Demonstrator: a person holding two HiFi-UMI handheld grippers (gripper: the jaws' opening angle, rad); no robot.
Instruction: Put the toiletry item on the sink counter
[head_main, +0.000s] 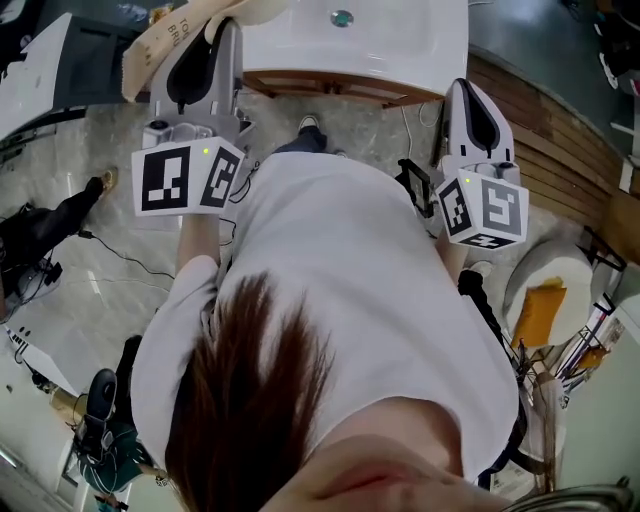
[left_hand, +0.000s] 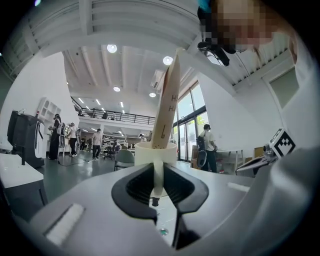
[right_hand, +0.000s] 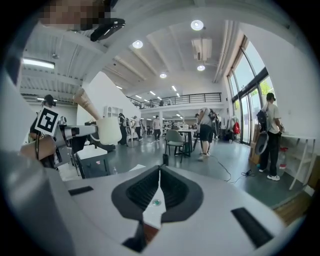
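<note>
In a bright hall, the left hand-held gripper (left_hand: 158, 175) clamps a tan toiletry tube (left_hand: 167, 100); the right hand-held gripper (right_hand: 160, 171) sits closed.

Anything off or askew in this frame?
Only mildly: the left gripper has its jaws pinching the beige tube by its white cap end alone, so the long body sticks out, leaning. Nothing spilled or damaged shows.

You have two tools: left tool (head_main: 222, 35), right tool (head_main: 462, 95). One tube (left_hand: 167, 100), one cap (left_hand: 155, 152) on it. One sink tabletop (head_main: 420, 50), one drain (head_main: 342, 17). People (right_hand: 205, 125) behind: too small to count.
</note>
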